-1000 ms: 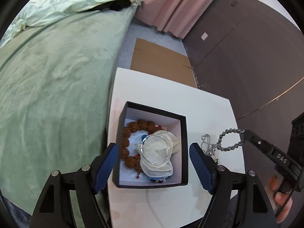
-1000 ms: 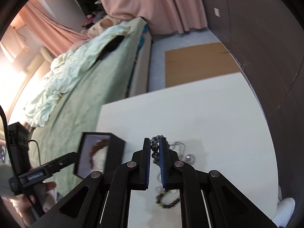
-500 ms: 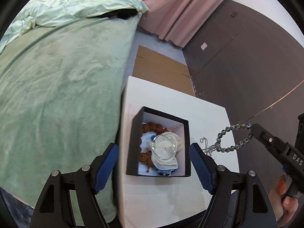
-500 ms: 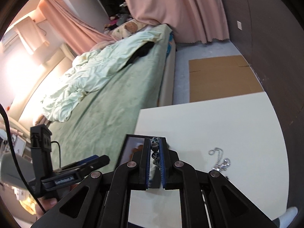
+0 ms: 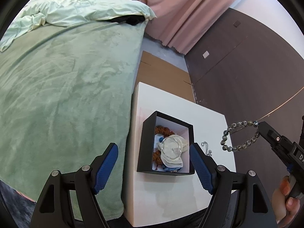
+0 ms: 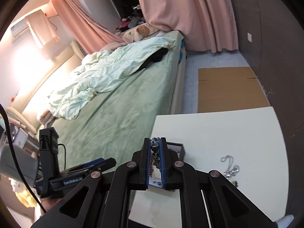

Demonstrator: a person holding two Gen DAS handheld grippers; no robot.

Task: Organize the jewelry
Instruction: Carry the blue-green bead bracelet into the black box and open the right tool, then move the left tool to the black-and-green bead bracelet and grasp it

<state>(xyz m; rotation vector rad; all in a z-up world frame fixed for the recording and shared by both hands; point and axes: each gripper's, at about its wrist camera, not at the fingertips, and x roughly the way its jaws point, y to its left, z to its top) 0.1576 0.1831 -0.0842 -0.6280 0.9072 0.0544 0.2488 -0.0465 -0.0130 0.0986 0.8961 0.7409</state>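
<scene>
A black jewelry box (image 5: 147, 140) with a white inside stands on the white table (image 5: 165, 193). It holds a brown bead bracelet (image 5: 165, 130), a clear bangle (image 5: 171, 147) on a cream pouch and something blue. My left gripper (image 5: 153, 165) is open and empty, high above the box. My right gripper (image 6: 155, 143) is shut on a grey bead bracelet (image 5: 238, 135), which hangs in the air right of the box; its beads (image 6: 154, 148) show between the fingers. A silver chain (image 5: 207, 149) lies on the table beside the box and shows in the right wrist view (image 6: 230, 166).
A bed with a green blanket (image 5: 62, 95) runs along the table's left side. Flat cardboard (image 5: 163, 76) lies on the floor beyond the table. A dark wall (image 5: 247, 72) stands to the right, pink curtains (image 5: 182, 13) at the back.
Both grippers have risen well above the table. My right gripper lifted the grey bead bracelet off the table and away from the silver chain, and now points toward the box.
</scene>
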